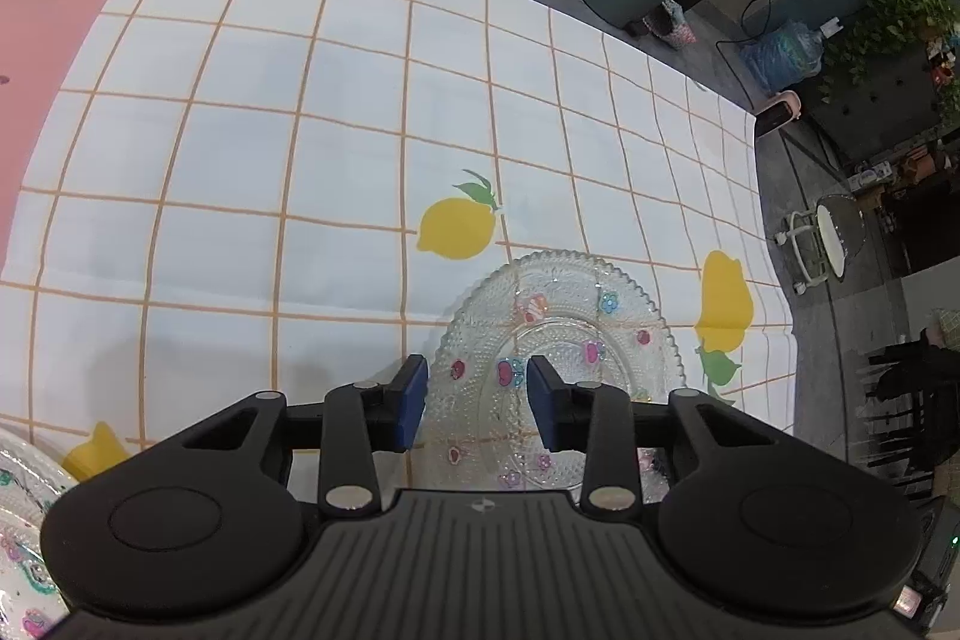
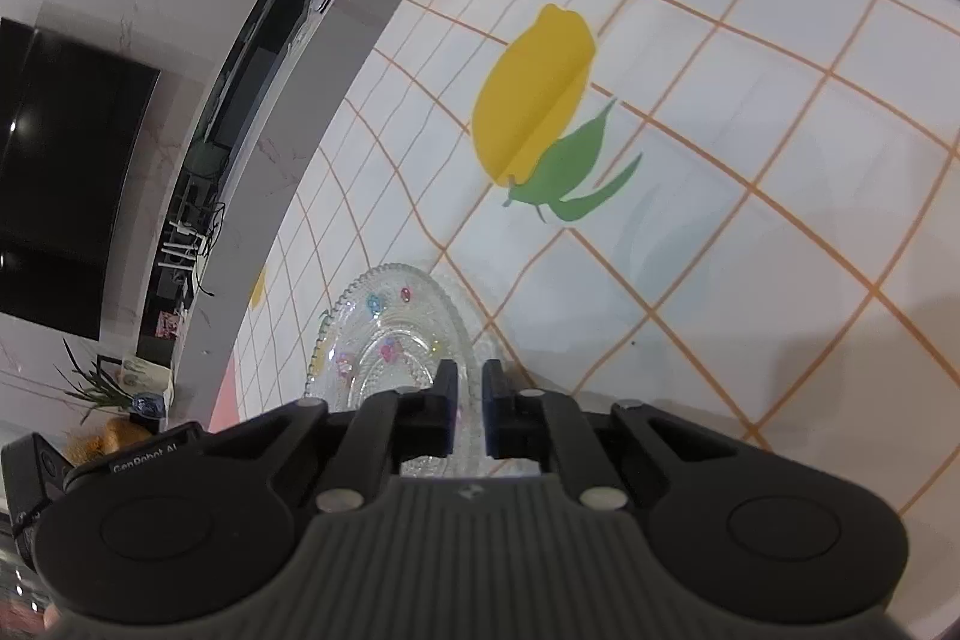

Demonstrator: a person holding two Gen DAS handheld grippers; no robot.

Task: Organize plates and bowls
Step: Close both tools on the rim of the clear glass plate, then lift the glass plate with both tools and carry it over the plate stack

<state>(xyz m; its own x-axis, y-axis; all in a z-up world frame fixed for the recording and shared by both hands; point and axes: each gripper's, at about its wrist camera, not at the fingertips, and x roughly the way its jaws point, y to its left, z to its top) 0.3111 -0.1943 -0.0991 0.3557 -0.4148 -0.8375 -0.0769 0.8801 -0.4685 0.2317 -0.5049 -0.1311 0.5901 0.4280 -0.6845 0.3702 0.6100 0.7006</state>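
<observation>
The left gripper (image 1: 477, 400) hovers above the table (image 1: 240, 148), which is covered by a white cloth with an orange grid and printed yellow lemons. Its blue-padded fingers (image 1: 411, 400) stand apart with nothing between them. Directly beyond and below the fingers lies a clear, beaded glass plate with a scalloped rim and small coloured flower decals (image 1: 558, 340), flat on the cloth near the right edge of the table. A printed lemon sits just far-left of this plate, and another just to its right. At the near-left corner of the left wrist view, the rim of a second clear glass dish with coloured decals (image 1: 24, 520) is partly visible; most of it is cut off by the frame.

The right gripper (image 2: 468, 400) holds a clear glass plate with a beaded, scalloped rim and coloured flower decals (image 2: 384, 334). The dark fingers (image 2: 447, 394) are drawn close together with the near rim of the plate in the narrow gap between them, clamped on its edge. The plate extends away from the fingers, toward the far left of the view, over the cloth-covered table (image 2: 750, 250). Whether its far rim touches the cloth cannot be determined. A large printed lemon with green leaves lies on the cloth well beyond the plate.
</observation>
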